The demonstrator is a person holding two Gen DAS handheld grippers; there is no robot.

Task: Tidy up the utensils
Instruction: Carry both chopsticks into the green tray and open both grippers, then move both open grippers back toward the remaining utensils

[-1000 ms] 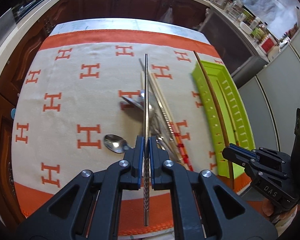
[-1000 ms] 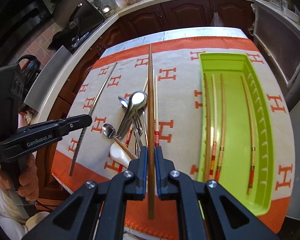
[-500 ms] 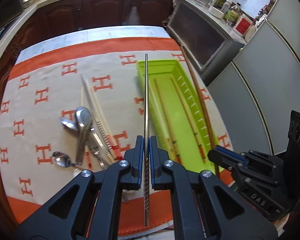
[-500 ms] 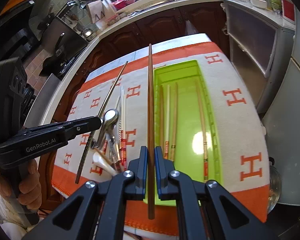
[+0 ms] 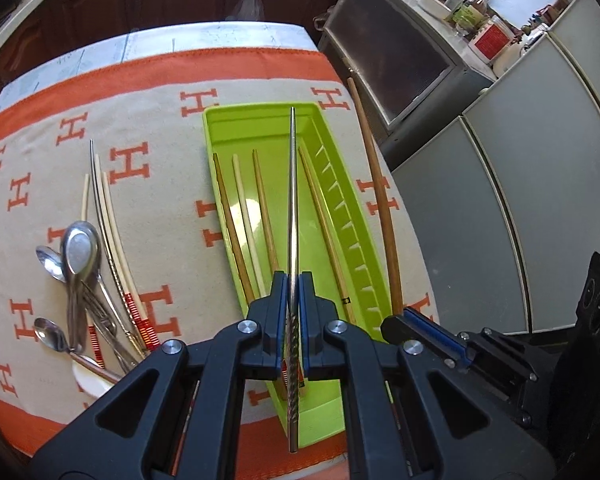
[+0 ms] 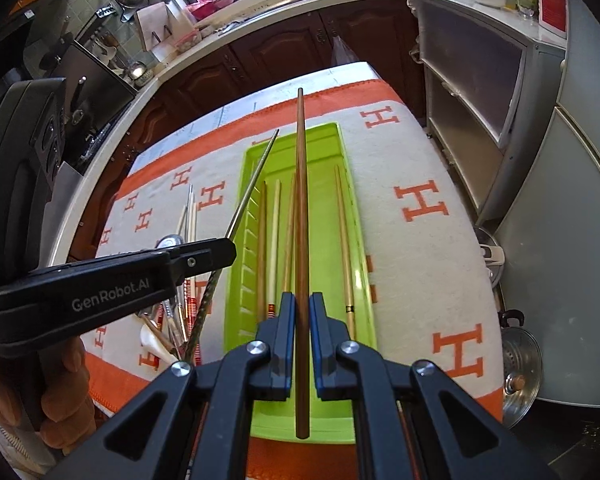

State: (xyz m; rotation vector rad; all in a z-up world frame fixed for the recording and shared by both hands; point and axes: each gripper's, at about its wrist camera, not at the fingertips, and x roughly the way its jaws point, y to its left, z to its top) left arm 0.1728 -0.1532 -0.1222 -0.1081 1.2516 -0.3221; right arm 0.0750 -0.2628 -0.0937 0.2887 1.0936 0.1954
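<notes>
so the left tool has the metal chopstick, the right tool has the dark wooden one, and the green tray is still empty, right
Not empty. The left wrist view shows the green tray already holds four chopsticks. The rest stands: the left tool grips the metal chopstick, the right tool the dark wooden chopstick.

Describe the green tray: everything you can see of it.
The green tray is a long, shallow rectangle of glossy lime plastic with a raised rim and a row of small ribs along one long wall. It lies flat on the orange-and-cream patterned cloth. Four chopsticks lie lengthwise in it, wooden or pale.
</notes>
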